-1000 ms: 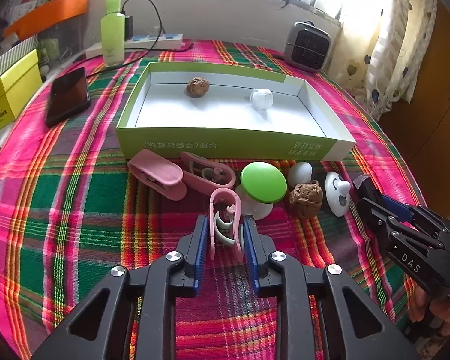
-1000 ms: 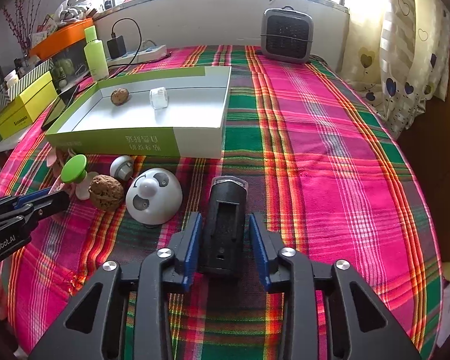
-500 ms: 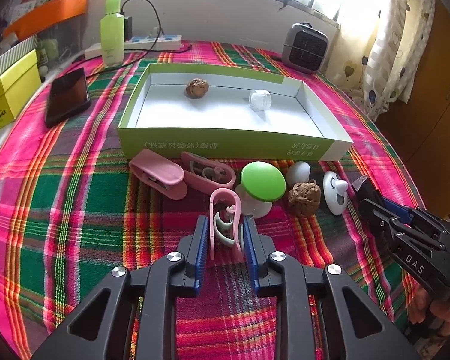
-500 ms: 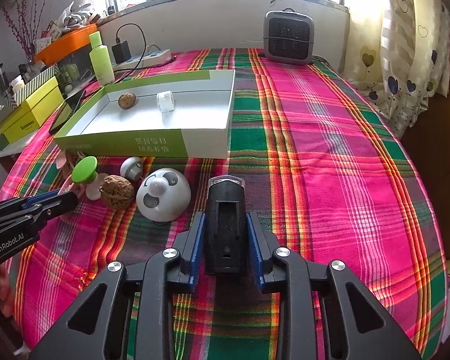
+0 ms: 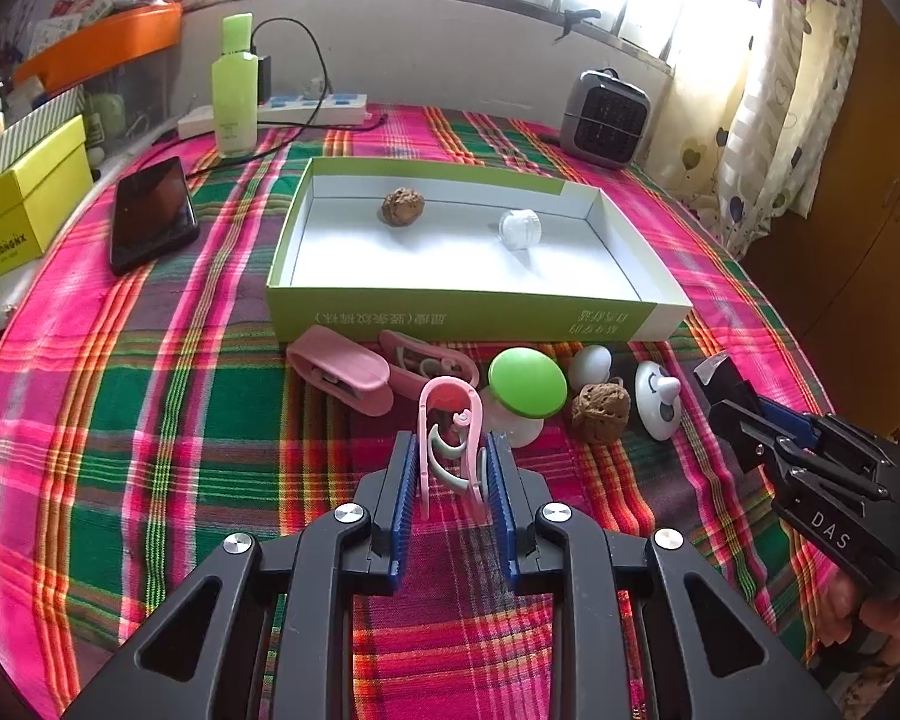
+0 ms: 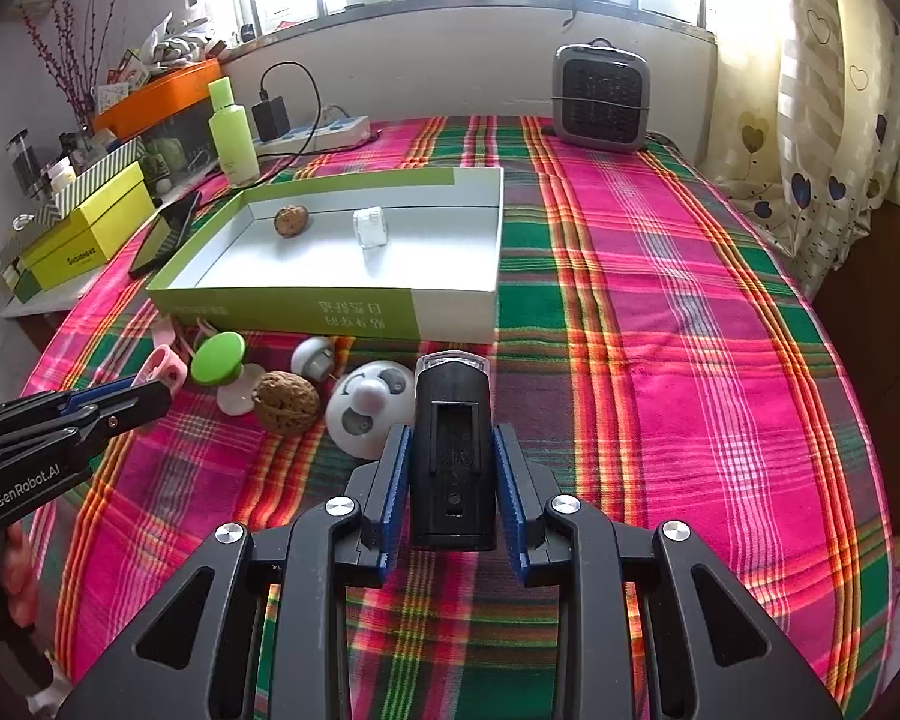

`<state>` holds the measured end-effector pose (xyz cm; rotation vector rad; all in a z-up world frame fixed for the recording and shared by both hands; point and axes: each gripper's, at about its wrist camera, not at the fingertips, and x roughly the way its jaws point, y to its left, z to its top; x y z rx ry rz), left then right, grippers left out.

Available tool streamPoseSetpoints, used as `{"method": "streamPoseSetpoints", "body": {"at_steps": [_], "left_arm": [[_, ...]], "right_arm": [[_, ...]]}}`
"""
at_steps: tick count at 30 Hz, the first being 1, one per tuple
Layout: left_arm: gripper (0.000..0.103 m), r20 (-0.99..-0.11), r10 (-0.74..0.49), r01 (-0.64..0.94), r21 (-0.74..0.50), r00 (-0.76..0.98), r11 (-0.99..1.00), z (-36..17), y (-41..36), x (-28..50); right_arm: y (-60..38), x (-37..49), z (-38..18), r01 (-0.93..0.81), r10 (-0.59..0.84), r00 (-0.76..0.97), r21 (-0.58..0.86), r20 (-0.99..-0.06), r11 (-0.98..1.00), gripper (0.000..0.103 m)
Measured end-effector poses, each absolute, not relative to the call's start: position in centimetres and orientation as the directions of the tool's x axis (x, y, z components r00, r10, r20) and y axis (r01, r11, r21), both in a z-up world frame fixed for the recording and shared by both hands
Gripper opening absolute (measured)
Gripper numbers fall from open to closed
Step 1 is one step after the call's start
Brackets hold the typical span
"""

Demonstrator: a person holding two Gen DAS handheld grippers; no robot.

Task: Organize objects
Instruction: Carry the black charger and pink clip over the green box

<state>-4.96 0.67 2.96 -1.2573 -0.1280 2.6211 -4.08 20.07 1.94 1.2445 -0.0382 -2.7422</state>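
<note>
Pink clip (image 5: pixel 450 420) pinched thinly by your left gripper (image 5: pixel 450 483) could twist out; black device (image 6: pixel 452 450) clamped in your right gripper (image 6: pixel 452 483) may clip the box (image 6: pixel 342 309) wall at 11 o'clock.

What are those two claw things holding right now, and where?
The left gripper squeezes a pink clip by its long sides. The right gripper squeezes a black device by its two flanks, near the back end.
</note>
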Motion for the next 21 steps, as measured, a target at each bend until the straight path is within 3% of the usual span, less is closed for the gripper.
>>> {"method": "streamPoseSetpoints", "body": {"at_steps": [21], "left_arm": [[0.021, -0.729, 0.253, -0.191, -0.168, -0.637, -0.967, 5.4, 0.8, -9.5]], "right_arm": [[18.7, -8.7, 4.7, 0.163, -0.176, -0.675, 0.089, -0.716, -0.983, 0.028]]}}
